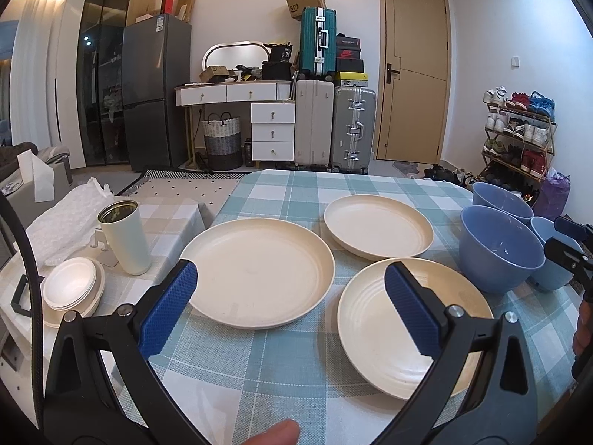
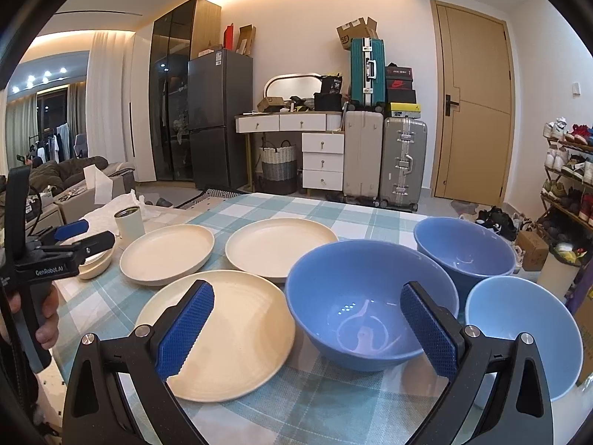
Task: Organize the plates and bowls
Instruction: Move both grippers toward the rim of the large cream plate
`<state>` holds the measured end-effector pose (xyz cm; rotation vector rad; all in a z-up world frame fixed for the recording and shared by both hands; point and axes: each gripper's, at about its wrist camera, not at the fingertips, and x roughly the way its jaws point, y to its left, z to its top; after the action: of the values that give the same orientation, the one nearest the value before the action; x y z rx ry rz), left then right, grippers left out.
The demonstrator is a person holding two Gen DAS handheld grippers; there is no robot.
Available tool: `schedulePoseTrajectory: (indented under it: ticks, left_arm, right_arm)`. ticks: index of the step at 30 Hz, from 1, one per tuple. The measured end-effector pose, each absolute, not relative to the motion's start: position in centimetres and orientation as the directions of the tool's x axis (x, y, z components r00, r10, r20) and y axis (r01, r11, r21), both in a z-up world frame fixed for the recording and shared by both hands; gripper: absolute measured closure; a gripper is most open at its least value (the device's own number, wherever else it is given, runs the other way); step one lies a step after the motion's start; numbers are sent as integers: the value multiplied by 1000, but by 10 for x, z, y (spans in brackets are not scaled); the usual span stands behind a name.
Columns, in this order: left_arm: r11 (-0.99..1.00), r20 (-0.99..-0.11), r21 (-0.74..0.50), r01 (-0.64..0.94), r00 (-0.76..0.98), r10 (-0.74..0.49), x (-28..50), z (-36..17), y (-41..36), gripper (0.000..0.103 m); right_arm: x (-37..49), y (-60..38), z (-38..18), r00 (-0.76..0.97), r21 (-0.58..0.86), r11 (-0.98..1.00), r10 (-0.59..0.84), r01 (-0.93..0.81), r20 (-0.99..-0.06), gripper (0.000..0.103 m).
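Holding both tools level above the near edge of the checked tablecloth (image 1: 281, 363), I have my left gripper (image 1: 291, 309) spread wide with nothing between its blue pads (image 1: 168, 311), hovering over the gap between two cream plates. My right gripper (image 2: 307, 333) is likewise spread and empty, poised just above the near rim of a blue bowl (image 2: 370, 311); a thumb tip (image 1: 276, 434) shows at the bottom of the left view.

Closest to me lies the ridged cream plate (image 2: 218, 333), empty, just left of that bowl and touching it or nearly so. To the bowl's right sits a paler blue bowl (image 2: 519, 337), and behind them a third blue bowl (image 2: 463, 248); all three stand upright and hold nothing. Farther back are two more cream plates, the left one (image 1: 255, 270) and the one beyond it (image 1: 378, 226), both bare. That makes three plates and three bowls.

Off to the left, on a side surface, rest a stack of small white dishes (image 1: 72, 289) and an open white tumbler (image 1: 124, 237).
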<state>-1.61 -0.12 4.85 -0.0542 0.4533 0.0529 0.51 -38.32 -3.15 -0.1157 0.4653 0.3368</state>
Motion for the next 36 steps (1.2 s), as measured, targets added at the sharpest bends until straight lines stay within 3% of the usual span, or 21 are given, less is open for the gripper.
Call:
schedulePoseTrajectory:
  ticks: [18,36]
  left_arm:
    - [992,-492,-65,-110,868,64,2,61,17,2]
    - [979,-532,-74,-192,838,124,31,49,54,2]
  right_arm:
    - [49,-329,-3,797,-75,909,316,-409,-514,1]
    - [89,-280,-9,738,-65,875,362,-480,-569,1]
